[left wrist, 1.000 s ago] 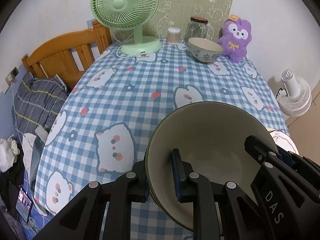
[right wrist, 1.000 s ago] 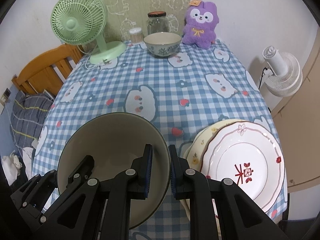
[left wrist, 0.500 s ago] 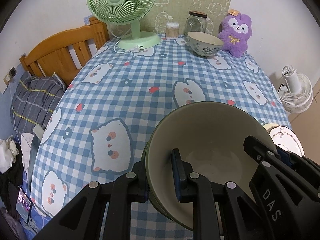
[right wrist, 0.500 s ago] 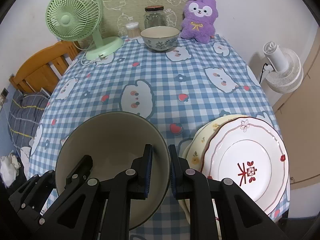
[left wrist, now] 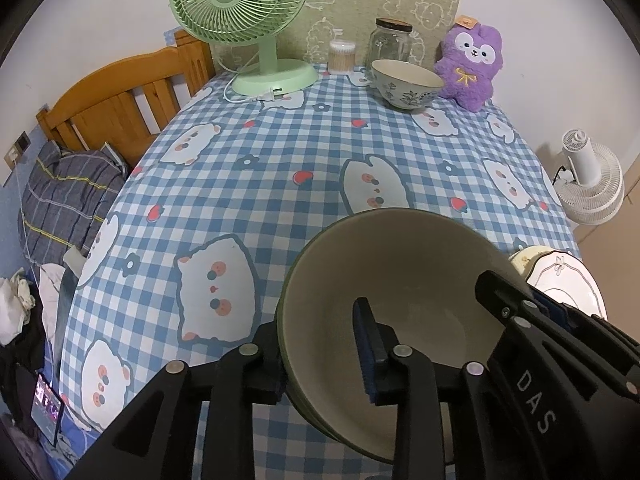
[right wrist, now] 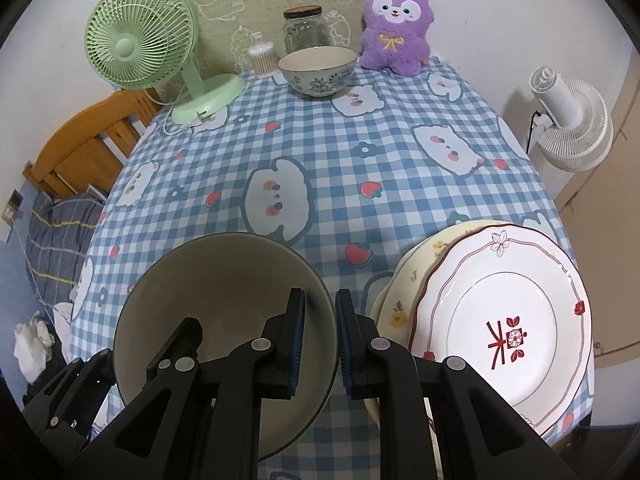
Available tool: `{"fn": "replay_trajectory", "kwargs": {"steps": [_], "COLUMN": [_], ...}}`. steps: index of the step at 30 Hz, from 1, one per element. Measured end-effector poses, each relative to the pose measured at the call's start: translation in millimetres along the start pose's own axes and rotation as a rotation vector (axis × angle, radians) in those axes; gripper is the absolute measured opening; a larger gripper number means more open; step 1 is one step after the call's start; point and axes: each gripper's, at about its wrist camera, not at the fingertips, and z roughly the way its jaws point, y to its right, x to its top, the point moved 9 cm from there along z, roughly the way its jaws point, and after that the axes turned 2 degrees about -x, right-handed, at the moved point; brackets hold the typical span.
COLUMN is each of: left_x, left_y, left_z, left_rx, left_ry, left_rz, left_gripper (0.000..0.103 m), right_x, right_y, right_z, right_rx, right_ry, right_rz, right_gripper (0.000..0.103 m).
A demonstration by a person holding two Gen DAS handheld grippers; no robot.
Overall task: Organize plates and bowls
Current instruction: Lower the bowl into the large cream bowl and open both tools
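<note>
A large green bowl (left wrist: 400, 260) with a cream inside is at the table's near edge. My left gripper (left wrist: 318, 316) straddles its left rim, one finger outside and one inside. Its jaws are opening, and the inner pad (left wrist: 366, 344) stands off the wall. My right gripper (right wrist: 320, 296) is shut on the bowl's (right wrist: 220, 280) right rim. To the right, a white plate with red marks (right wrist: 504, 320) lies on a cream flowered plate (right wrist: 404, 292). A small floral bowl (right wrist: 318, 68) stands at the far end.
At the back of the checked tablecloth (left wrist: 280, 152) stand a green desk fan (left wrist: 240, 0), a cotton-swab box (left wrist: 342, 54), a glass jar (left wrist: 390, 42) and a purple plush toy (left wrist: 472, 64). A wooden bed frame (left wrist: 116, 100) lies left, a white floor fan (right wrist: 568, 120) right.
The left gripper's fingers have spread a little apart around the bowl's rim. The bowl and the right gripper have barely shifted.
</note>
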Motion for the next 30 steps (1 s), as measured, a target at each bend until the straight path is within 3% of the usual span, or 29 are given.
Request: {"fn": "replay_trajectory", "kwargs": {"steps": [12,21,23,25,30], "left_x": [1.3,-1.0,0.3,1.9,5.5], "left_y": [7.8,10.7,8.9,9.2,10.8], "left_z": [-3.4,-4.9,-7.1,-10.2,-13.9], "left_rx": [-0.043,-0.035,0.001,0.016,0.009], "left_ry": [-0.014,-0.041,-0.028,-0.006,-0.005], "left_rz": [0.005,0.024,0.035,0.053,0.063], "left_gripper": [0.053,0.061,0.071,0.076,0.077], "right_x": [3.9,2.7,3.3,3.7,7.1], "right_y": [-2.0,-1.2,-0.5,1.7,2.3], "right_z": [-1.4,-4.2,-6.9,-9.9,-20.2], "right_rx": [0.019,0.012,0.019,0.024,0.053], "right_ry": [-0.004,-0.01,-0.003,0.001,0.016], "right_rz": [-0.014,-0.038,-0.039,-0.028,-0.016], "right_gripper": [0.019,0.02,0.03,0.05,0.056]}}
